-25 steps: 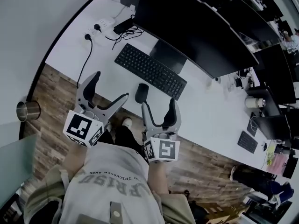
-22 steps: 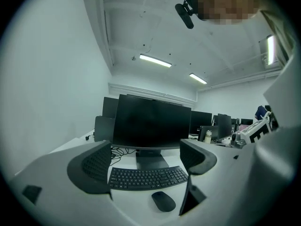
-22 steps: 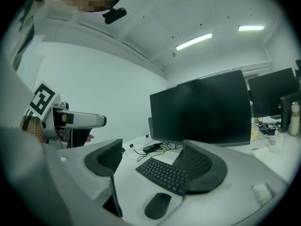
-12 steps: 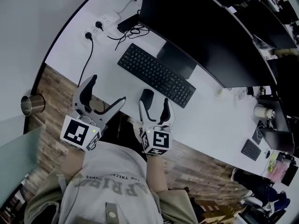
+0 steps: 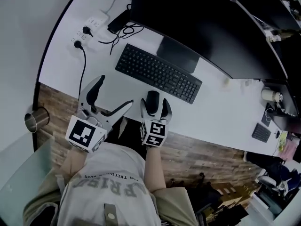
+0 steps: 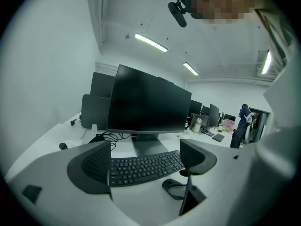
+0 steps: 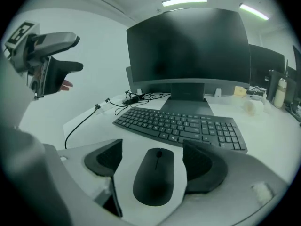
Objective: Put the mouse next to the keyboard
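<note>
A black mouse [image 5: 152, 99] lies on the white desk [image 5: 221, 112], just in front of the black keyboard [image 5: 157, 73], near its right half. My right gripper [image 5: 155, 103] is open with one jaw on each side of the mouse. In the right gripper view the mouse [image 7: 153, 177] sits between the pads, with a strip of desk showing on both sides, and the keyboard [image 7: 183, 125] lies just beyond. My left gripper [image 5: 115, 91] is open and empty at the desk's near edge, left of the mouse. In its own view the left gripper [image 6: 146, 147] faces the keyboard [image 6: 141, 166].
A large dark monitor [image 5: 197, 22] stands behind the keyboard on its stand [image 5: 178, 54]. A power strip [image 5: 87, 26] and cables [image 5: 123, 32] lie at the desk's back left. A metal cup [image 5: 36, 119] stands on the wood floor. More desks and monitors [image 5: 277, 98] lie to the right.
My right gripper has moved forward over the desk edge, and its jaws now flank the mouse, which lay ahead of them. The left gripper has stayed open near the edge.
</note>
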A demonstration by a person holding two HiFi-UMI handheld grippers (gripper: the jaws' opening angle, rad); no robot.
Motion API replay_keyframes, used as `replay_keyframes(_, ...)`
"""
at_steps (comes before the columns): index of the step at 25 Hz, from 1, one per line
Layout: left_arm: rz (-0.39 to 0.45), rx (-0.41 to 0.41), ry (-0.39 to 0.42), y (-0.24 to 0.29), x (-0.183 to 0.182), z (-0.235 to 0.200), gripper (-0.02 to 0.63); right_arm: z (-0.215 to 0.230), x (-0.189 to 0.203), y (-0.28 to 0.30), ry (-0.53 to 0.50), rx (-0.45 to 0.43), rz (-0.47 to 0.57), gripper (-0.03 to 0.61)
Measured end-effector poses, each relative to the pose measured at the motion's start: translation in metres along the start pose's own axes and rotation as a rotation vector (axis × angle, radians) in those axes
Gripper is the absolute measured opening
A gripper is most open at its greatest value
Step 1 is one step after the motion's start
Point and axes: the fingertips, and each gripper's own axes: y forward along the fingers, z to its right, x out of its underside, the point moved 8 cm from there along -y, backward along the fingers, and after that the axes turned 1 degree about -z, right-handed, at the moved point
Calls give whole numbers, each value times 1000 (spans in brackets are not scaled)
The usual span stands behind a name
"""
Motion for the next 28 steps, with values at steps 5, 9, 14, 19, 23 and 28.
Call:
replay_keyframes(5,-26,80,7,15,3,-9,437,0,23,15,2,74,-80,393)
replay_keyframes(9,-41,126,18,24,5,-10,436,5,38,22,25,118,-135,391)
replay_keyframes(14,-50,172,33,31,4,-12,437,7,46,22,49,140,-166,370)
replay_keyframes(19,-48,196,38,35,4,-11,437,5,46,22,44,141,-176,296)
replay_keyframes(23,-52,211,46,37,3,-6,436,5,45,22,47,142,-188,295)
replay_keyframes(28,-54,227,62,40,2,0,437,6,43,19,48,143,-186,293)
